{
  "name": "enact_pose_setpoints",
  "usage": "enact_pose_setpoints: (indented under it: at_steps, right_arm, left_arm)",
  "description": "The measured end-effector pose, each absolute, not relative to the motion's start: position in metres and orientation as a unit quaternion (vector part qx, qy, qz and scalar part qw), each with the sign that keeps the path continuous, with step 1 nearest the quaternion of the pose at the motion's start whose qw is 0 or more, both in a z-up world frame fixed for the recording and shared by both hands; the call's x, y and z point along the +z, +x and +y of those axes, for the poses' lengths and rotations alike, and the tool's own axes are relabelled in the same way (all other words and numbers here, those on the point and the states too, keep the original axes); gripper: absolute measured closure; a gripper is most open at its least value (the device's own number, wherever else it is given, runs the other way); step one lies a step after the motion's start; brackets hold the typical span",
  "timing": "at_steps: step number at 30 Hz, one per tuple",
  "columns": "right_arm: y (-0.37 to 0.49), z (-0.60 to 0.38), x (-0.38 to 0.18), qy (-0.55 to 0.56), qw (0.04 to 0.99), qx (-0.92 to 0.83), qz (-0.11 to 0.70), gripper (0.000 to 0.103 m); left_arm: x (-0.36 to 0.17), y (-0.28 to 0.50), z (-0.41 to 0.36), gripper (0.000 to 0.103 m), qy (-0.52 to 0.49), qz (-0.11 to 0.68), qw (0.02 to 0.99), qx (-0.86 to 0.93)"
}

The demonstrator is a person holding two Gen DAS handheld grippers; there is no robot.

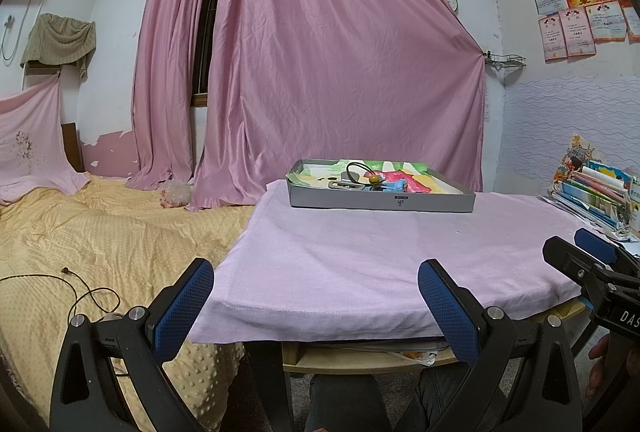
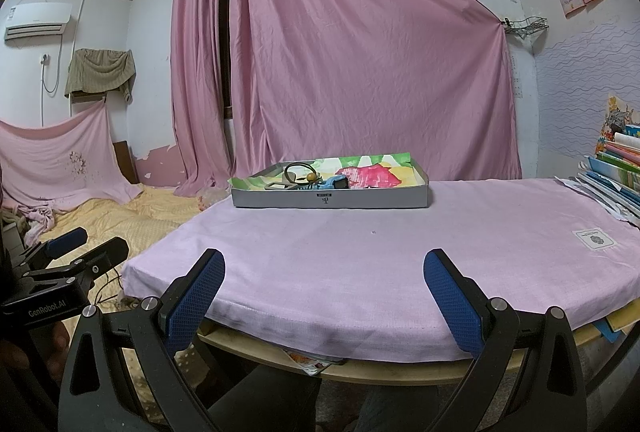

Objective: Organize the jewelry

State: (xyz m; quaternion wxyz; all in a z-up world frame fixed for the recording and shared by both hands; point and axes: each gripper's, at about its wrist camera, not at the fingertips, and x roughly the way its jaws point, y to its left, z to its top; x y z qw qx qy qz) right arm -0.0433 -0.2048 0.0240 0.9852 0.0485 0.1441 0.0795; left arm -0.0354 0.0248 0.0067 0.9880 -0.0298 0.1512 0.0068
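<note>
Both handheld grippers hovered level at the near edge of the pink-clothed table (image 2: 360,264), the left gripper (image 1: 316,296) and right gripper (image 2: 324,288) each with blue-padded fingers spread wide, holding nothing. At the far side sat the shallow grey cardboard tray (image 2: 332,198), its long axis running left to right, holding a dark looped cord (image 2: 298,170), an orange bead (image 2: 310,176) and a blue clip (image 2: 332,183) on bright paper.

Near half of pink-clothed table (image 2: 360,260) bare; open run from front edge to grey tray (image 2: 332,198). Tray wall low, top open; 1 heap of jewelry (image 2: 308,180) at its left-centre. Stacked books (image 2: 616,168) crowd the table's right edge. Left side drops to the bed (image 1: 100,232). Curtain (image 2: 360,52) hangs close behind the tray.
</note>
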Motion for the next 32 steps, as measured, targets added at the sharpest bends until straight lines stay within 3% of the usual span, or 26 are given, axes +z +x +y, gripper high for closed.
enact_pose_setpoints:
  at_steps: [32]
  right_arm:
    - [-0.0433, -0.2042, 0.0234, 0.049, 0.985, 0.080, 0.146, 0.005]
  left_arm:
    - [0.0068, -0.0377, 0.0260, 0.000, -0.034, 0.147, 0.988, 0.014]
